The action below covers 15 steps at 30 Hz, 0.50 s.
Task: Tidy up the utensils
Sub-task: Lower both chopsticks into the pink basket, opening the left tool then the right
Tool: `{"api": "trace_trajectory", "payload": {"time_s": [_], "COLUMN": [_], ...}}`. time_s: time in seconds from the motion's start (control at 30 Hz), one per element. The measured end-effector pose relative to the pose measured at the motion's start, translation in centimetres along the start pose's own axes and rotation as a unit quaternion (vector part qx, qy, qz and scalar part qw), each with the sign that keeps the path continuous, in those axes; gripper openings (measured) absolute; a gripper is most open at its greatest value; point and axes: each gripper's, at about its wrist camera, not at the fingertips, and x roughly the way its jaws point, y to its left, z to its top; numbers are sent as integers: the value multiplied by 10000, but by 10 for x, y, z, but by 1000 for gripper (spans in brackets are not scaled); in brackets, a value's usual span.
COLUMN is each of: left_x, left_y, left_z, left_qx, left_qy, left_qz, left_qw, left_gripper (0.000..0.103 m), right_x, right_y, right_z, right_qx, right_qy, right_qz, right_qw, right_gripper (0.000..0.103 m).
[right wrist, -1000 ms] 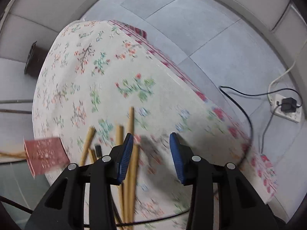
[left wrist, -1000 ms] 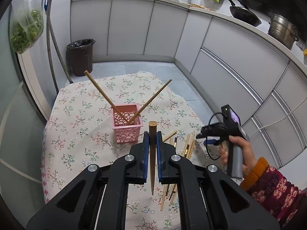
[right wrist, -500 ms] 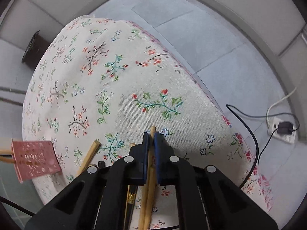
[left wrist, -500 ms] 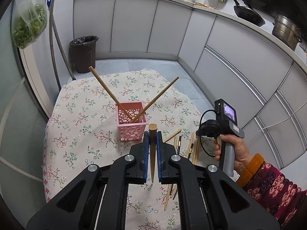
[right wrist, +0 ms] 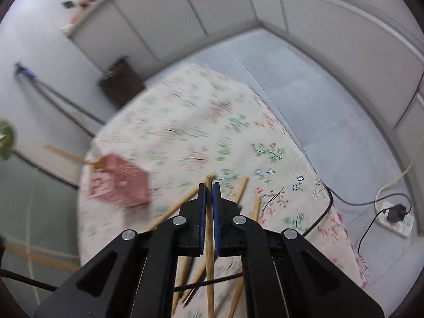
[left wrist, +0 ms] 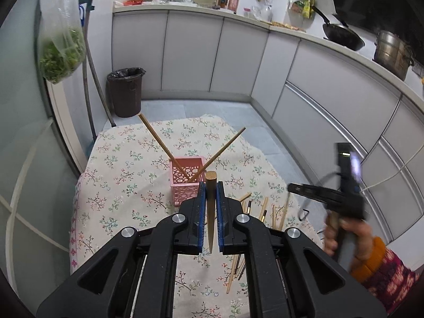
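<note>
Above the floral tablecloth, each tool, left and right, clamps a chopstick; no writing is readable.

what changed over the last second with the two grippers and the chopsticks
The right gripper shut on a light chopstick from the loose chopsticks and lifted it off the tablecloth. The left gripper kept its dark chopstick; the pink basket keeps its two.
</note>
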Motion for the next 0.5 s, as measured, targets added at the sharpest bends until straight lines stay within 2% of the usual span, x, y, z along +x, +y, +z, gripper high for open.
{"api": "trace_trajectory", "payload": {"time_s": [0.23, 0.5], "left_x": [-13, -21], "left_y": [-2, -6], "left_z": [9, 47], "left_qx": [-141, -87], "left_qy": [-190, -463], "left_qz": [96, 252], "left_qw": [9997, 9986], "left_gripper": [7, 7], "right_x": [-83, -152], "right_y": [26, 64], "right_z": [-11, 26], "right_qx": [-610, -869], "right_qy": [-525, -1062], "right_qz": [455, 949], "right_qw": [9957, 9860], "right_gripper": [5, 5]}}
